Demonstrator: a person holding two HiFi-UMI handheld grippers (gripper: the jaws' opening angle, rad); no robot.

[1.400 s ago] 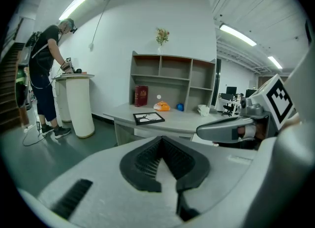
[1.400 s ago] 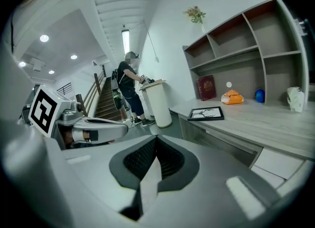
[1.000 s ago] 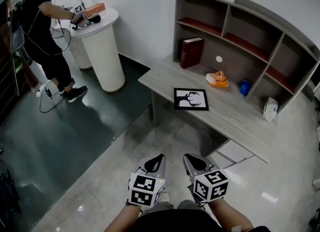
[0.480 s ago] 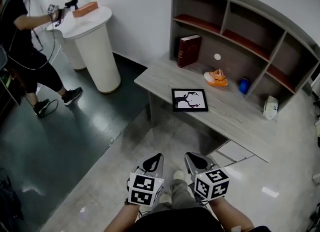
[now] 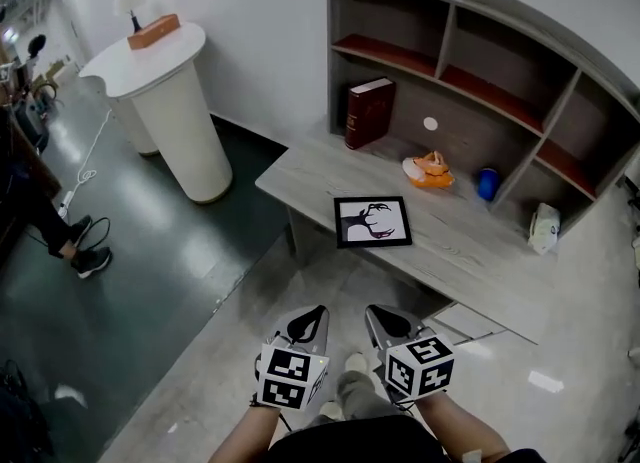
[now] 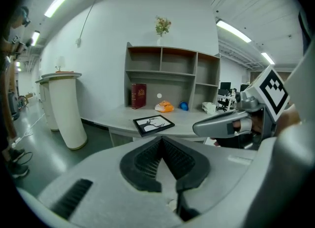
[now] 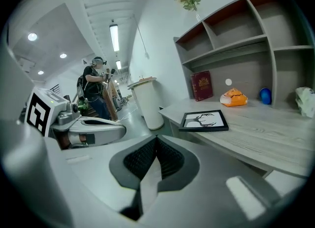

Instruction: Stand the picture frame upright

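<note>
A black picture frame [image 5: 373, 221] with a white antler print lies flat, face up, near the front edge of the grey desk [image 5: 470, 251]. It also shows in the left gripper view as the frame [image 6: 153, 123] and in the right gripper view as the frame [image 7: 204, 120]. My left gripper [image 5: 309, 319] and right gripper [image 5: 384, 318] hang side by side over the floor, short of the desk, both shut and holding nothing. Each sees the other: the right gripper [image 6: 209, 127] and the left gripper [image 7: 110, 128].
On the desk by the shelf unit [image 5: 480, 61] stand a dark red book [image 5: 367, 112], an orange object [image 5: 430, 170], a blue ball [image 5: 487, 183] and a white object [image 5: 544, 227]. A white pedestal [image 5: 175, 106] stands left; a person's leg and shoe [image 5: 85, 256] show at the far left.
The view has shifted: desk and frame sit slightly lower and further left in the picture. The person at the pedestal has walked left, nearly out of view. Both grippers stay shut.
</note>
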